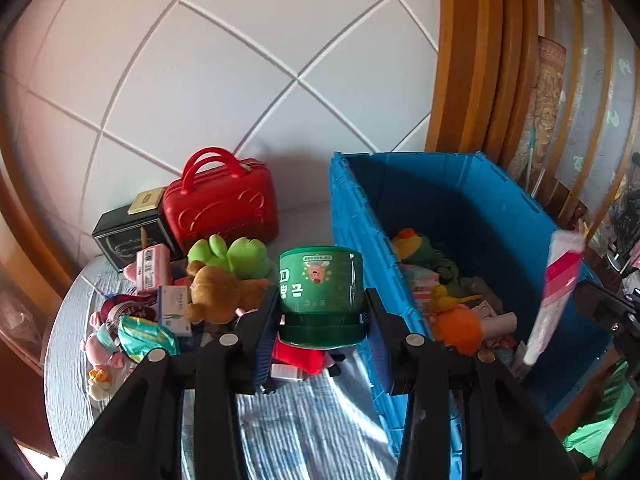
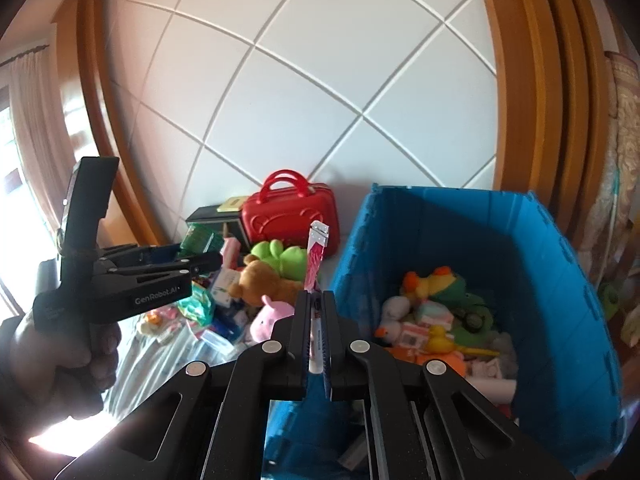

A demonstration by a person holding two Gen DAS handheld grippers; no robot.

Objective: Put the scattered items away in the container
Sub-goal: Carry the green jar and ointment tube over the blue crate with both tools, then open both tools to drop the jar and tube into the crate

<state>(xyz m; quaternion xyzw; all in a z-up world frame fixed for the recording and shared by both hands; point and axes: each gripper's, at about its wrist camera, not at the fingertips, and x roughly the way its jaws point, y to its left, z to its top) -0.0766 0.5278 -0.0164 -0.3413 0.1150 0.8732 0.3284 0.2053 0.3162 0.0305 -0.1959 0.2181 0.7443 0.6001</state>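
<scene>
Here, a squat green tub (image 1: pixel 321 298) with Korean lettering.

Both wrist cameras look steeply down, close over the shared blue bin (image 1: pixel 400 248) and toy pile (image 2: pixel 260 276).

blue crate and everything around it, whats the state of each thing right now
blue crate: open, partly filled with toys
green tub: held off the bed, upside down
left hand-held gripper: shut on green tub
pink-and-white tube: clamped, sticking up
right hand-held gripper: shut on pink-and-white tube
red case: closed, upright
brown teddy: lying in the pile, not yet packed
</scene>
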